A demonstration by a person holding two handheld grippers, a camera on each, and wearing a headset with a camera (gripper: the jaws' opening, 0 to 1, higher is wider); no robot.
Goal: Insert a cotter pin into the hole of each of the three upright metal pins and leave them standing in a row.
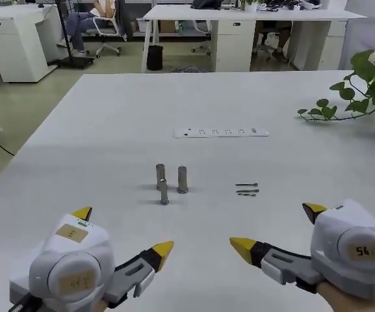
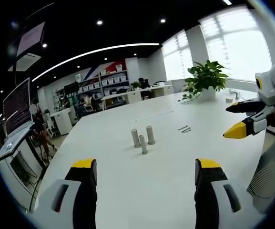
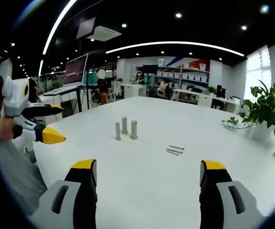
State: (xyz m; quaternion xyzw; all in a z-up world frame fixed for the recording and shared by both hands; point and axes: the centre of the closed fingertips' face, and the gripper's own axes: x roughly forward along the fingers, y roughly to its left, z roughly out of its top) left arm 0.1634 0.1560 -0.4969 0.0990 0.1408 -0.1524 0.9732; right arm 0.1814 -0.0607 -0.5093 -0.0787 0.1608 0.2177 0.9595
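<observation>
Three upright grey metal pins (image 1: 171,182) stand in a tight cluster mid-table, also in the left gripper view (image 2: 143,139) and the right gripper view (image 3: 126,128). Three small cotter pins (image 1: 247,189) lie flat to their right (image 2: 184,129) (image 3: 175,150). My left gripper (image 1: 122,231) hovers near the table's front edge at lower left, open and empty (image 2: 147,174). My right gripper (image 1: 278,227) hovers at lower right, open and empty (image 3: 149,174). Both are well short of the pins.
A white power strip (image 1: 221,132) lies beyond the pins. A potted plant (image 1: 362,84) trails leaves at the far right of the white table (image 1: 96,130). Desks and chairs stand in the background.
</observation>
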